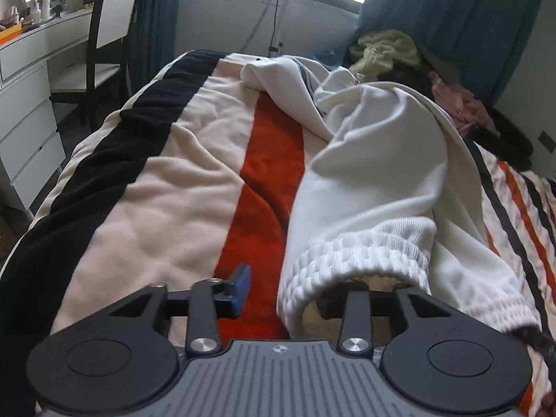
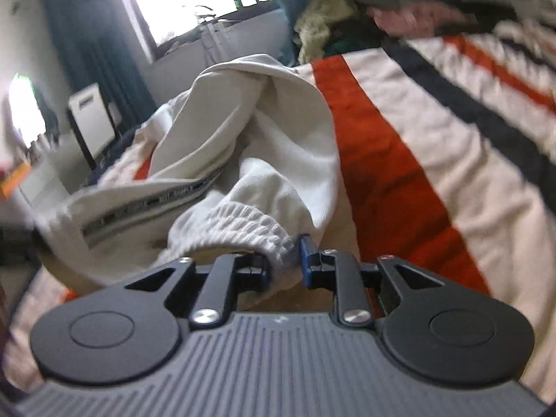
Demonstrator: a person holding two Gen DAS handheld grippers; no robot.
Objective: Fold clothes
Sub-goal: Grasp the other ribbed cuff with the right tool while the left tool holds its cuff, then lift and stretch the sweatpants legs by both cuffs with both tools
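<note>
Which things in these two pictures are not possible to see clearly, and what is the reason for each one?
- Left gripper, left wrist view: its right finger is covered by the white garment's ribbed cuff, so the grip cannot be judged.
- Right gripper, right wrist view: motion blur; the ribbed band sits between the fingers, but contact is unclear.
- Printed tape on the garment: lettering too blurred to read.
- Clothes pile at the far end: small, partly hidden by the garment.
</note>
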